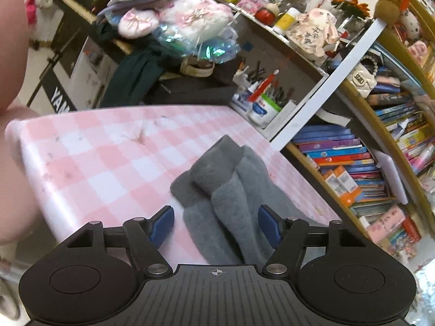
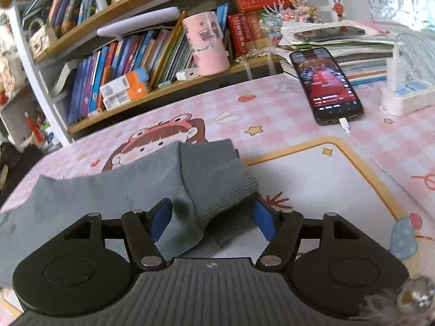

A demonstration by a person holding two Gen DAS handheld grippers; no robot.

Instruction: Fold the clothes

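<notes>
Grey socks (image 1: 223,190) lie bunched on the pink checked table cover (image 1: 103,157), reaching in between the blue pads of my left gripper (image 1: 216,225), which is open around them. In the right wrist view the grey socks (image 2: 136,187) lie flat with a ribbed cuff (image 2: 217,179) folded over. My right gripper (image 2: 213,222) is open too, its blue pads standing on either side of that cuff. The sock ends nearest both grippers are hidden under the gripper bodies.
A bookshelf (image 2: 114,62) full of books lines the back of the table. A phone (image 2: 326,84) on a charging cable, a power strip (image 2: 405,95) and a stack of papers (image 2: 339,43) sit at the right. A pen holder (image 1: 261,97) and piled soft items (image 1: 176,19) lie beyond the far edge.
</notes>
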